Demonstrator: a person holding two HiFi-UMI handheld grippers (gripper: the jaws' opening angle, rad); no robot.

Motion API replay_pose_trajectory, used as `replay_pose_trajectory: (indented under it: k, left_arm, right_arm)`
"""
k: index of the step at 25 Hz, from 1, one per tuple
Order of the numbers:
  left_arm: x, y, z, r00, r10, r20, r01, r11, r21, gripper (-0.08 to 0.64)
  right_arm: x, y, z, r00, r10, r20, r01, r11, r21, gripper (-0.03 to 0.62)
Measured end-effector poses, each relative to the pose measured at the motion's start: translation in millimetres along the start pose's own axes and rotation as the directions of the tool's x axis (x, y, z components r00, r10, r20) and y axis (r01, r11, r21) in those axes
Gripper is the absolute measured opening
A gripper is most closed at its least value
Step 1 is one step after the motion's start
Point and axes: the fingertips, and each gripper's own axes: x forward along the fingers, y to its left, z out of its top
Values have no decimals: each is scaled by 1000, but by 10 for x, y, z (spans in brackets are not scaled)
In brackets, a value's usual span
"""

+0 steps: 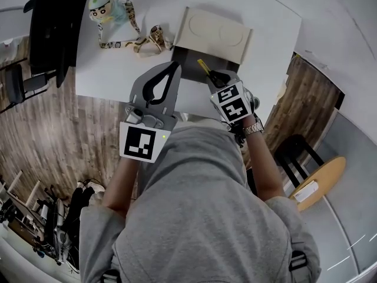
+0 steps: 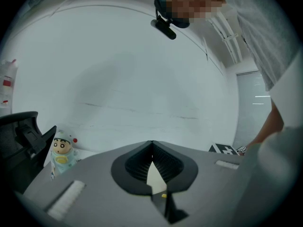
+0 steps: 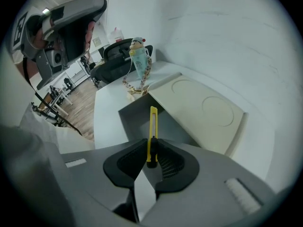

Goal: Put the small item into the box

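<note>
A yellow utility knife (image 3: 152, 129) is the small item, clamped upright between the jaws of my right gripper (image 3: 152, 151). In the head view the knife (image 1: 204, 67) and the right gripper (image 1: 213, 77) hang over the near edge of the box's grey opening (image 1: 188, 68). A beige lid (image 1: 215, 35) covers the far part of the box; it also shows in the right gripper view as the lid (image 3: 201, 109) above the grey box interior (image 3: 137, 119). My left gripper (image 1: 175, 66) is shut on nothing just left of the box and points up at a wall, its left gripper tips (image 2: 151, 144) touching.
A cartoon-figure bottle (image 1: 108, 10) with a patterned lanyard (image 1: 147, 41) lies at the white table's (image 1: 118, 69) far left. A black office chair (image 1: 52, 28) stands beyond the left edge. A round wooden stool (image 1: 321, 181) stands on the floor to the right.
</note>
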Motion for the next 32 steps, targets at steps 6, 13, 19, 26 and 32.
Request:
replay_pose_trajectory:
  k: [6, 13, 19, 26, 32]
  left_arm:
    - [59, 12, -10, 1000, -12, -7, 12, 1000, 1, 3]
    - [108, 77, -32, 1000, -10, -15, 10, 1000, -9, 3]
    - [141, 127, -28, 1000, -10, -8, 10, 1000, -13, 3]
    - [178, 190, -66, 1000, -10, -18, 10, 1000, -18, 3]
    - [198, 230, -85, 1000, -11, -21, 11, 1000, -22, 3]
  right_arm:
    - [130, -48, -84, 998, -7, -57, 6, 1000, -23, 81]
    - [270, -75, -115, 995, -12, -99, 8, 999, -34, 81]
    - [369, -104, -136, 992, -27, -123, 24, 999, -29, 81]
    - [470, -133, -171, 987, -35, -155, 32, 999, -20, 81]
    - [516, -159, -176, 985, -44, -166, 43, 999, -8, 81]
